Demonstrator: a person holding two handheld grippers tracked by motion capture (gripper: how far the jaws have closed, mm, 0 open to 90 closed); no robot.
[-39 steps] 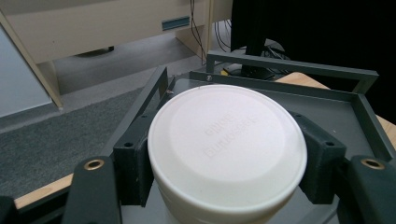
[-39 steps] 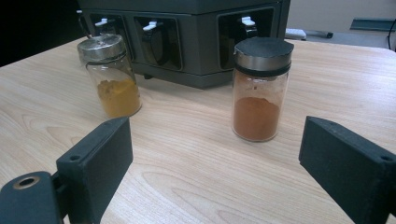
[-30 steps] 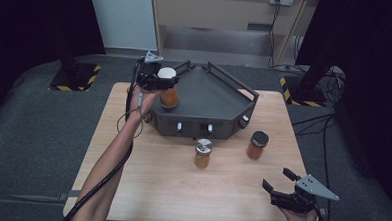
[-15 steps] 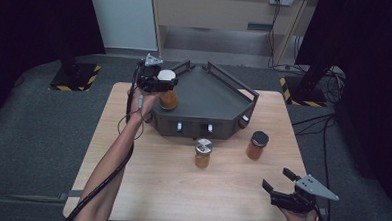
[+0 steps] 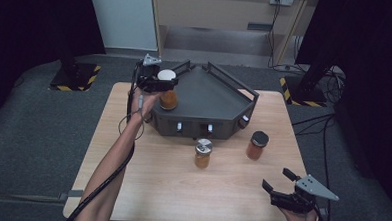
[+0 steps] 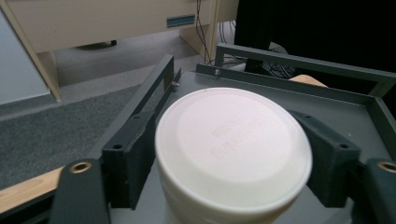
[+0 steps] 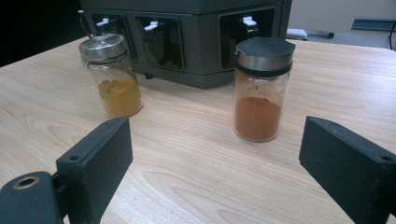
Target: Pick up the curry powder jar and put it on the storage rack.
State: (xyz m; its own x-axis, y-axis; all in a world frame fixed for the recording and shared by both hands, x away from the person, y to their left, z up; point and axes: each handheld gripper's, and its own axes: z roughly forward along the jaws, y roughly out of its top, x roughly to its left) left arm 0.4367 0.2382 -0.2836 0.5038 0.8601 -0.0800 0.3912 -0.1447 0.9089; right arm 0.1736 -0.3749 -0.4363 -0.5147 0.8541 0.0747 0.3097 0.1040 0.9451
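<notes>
Standing on wooden table (image 5: pixel 145 188), grey carpet around: dark rack (image 5: pixel 209 98); both tongs apart.

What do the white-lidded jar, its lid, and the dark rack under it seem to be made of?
White-lidded jar: probably clear glass, since the orange contents show through its wall.
Its lid: likely matte plastic, pale and smooth with faint raised lettering.
Dark rack: apparently painted or coated metal, dark grey and dull, with straight rail bars and visible screws; hard plastic cannot be ruled out.

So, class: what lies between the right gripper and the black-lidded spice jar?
Only bare wooden table. In the right gripper view, the right gripper stands open, facing the black-lidded spice jar.
</notes>
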